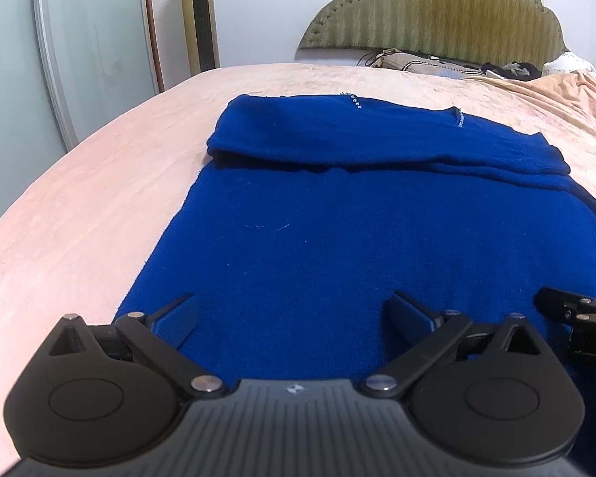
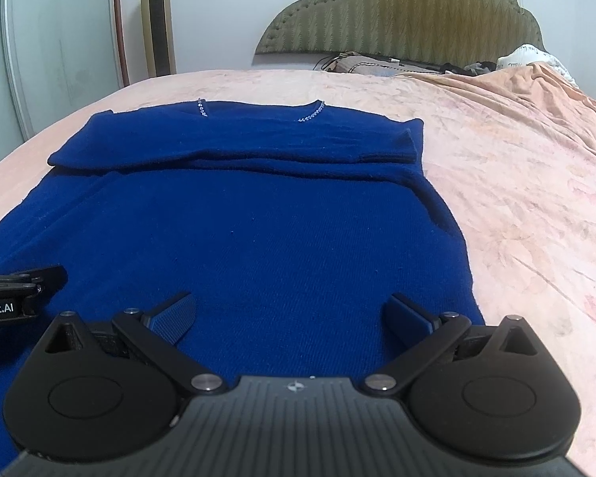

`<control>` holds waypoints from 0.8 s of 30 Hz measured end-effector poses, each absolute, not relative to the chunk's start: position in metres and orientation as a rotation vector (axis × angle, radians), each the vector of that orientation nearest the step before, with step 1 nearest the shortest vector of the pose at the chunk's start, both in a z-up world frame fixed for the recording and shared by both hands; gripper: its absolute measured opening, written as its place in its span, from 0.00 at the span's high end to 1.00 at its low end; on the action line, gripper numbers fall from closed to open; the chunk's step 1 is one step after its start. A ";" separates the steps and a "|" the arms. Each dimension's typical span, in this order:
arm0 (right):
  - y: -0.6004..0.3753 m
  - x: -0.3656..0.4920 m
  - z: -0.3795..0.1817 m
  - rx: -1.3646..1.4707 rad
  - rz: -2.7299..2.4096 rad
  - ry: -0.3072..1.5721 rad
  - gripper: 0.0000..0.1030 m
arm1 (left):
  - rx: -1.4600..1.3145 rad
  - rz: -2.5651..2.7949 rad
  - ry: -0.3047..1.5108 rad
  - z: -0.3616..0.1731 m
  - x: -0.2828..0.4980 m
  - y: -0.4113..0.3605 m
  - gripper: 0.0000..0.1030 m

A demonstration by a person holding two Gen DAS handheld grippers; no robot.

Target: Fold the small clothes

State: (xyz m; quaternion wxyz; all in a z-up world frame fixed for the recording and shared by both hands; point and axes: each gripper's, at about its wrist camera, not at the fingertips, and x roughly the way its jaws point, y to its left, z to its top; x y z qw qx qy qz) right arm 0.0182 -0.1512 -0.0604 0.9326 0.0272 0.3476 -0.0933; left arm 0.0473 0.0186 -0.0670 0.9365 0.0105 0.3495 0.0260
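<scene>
A royal-blue knit top (image 1: 337,214) lies flat on the pink bedspread (image 1: 79,198), its sleeves folded across the chest near a beaded neckline (image 1: 355,101). My left gripper (image 1: 292,310) hovers over the near hem on the left side, jaws wide apart, with only flat fabric below them. In the right wrist view the same top (image 2: 238,230) fills the middle, neckline beads (image 2: 312,113) at the far end. My right gripper (image 2: 290,310) stands open over the near hem on the right side, holding nothing. Each gripper shows at the edge of the other's view.
A padded olive headboard (image 1: 449,12) and pillows (image 1: 417,64) stand at the far end of the bed. A gold tower fan (image 1: 198,16) and a wardrobe door (image 1: 79,39) stand to the left. Rumpled peach bedding (image 2: 536,91) lies at the far right.
</scene>
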 end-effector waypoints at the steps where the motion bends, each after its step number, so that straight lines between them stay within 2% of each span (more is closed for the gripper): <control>1: -0.151 0.018 -0.060 0.056 -0.191 0.711 0.00 | 0.023 0.054 0.713 -0.067 0.047 0.018 0.00; 24: -0.151 0.019 -0.060 0.048 -0.190 0.715 0.00 | 0.025 0.055 0.712 -0.067 0.046 0.017 0.00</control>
